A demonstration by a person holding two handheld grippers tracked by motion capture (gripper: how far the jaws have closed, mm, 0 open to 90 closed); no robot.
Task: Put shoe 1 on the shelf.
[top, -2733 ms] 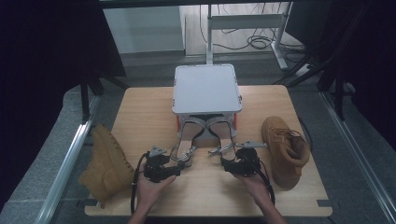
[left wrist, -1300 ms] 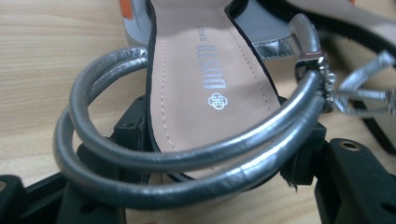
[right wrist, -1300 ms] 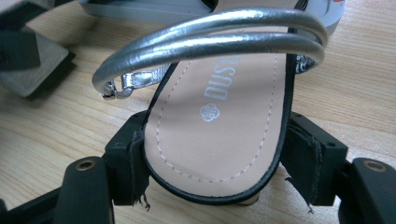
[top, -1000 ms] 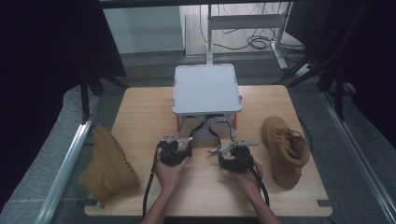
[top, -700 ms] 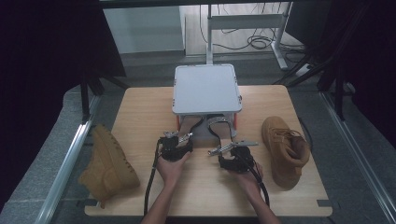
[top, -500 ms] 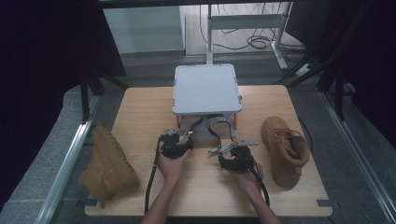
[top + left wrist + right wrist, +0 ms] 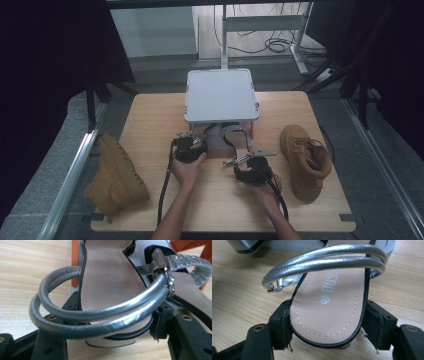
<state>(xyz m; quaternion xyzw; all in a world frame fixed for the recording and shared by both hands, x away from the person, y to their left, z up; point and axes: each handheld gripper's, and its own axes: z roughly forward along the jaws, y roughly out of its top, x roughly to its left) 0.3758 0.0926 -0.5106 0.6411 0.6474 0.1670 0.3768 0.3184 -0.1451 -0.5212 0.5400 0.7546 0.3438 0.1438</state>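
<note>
A pair of silver-strapped sandals pokes out from under a white box point(image 7: 222, 95) with orange corner posts. My left gripper point(image 7: 190, 146) is shut on the heel end of the left sandal point(image 7: 200, 134). In the left gripper view, its jaws point(image 7: 117, 315) flank the sandal's tan insole point(image 7: 112, 277), and the looped silver ankle strap point(image 7: 100, 315) crosses in front. My right gripper point(image 7: 247, 162) is shut on the heel of the right sandal point(image 7: 235, 137). In the right gripper view, both pads point(image 7: 283, 327) press the black sole edge of that sandal point(image 7: 332, 307).
A tan boot point(image 7: 116, 175) lies at the table's left edge, partly overhanging it. A second tan boot point(image 7: 304, 160) stands on the table to the right of my right hand. The wooden table point(image 7: 150, 115) has bare surface on both sides of the box.
Both grippers have moved forward with the sandals, the left one farther. The sandals' front parts now lie deeper under the white box.
</note>
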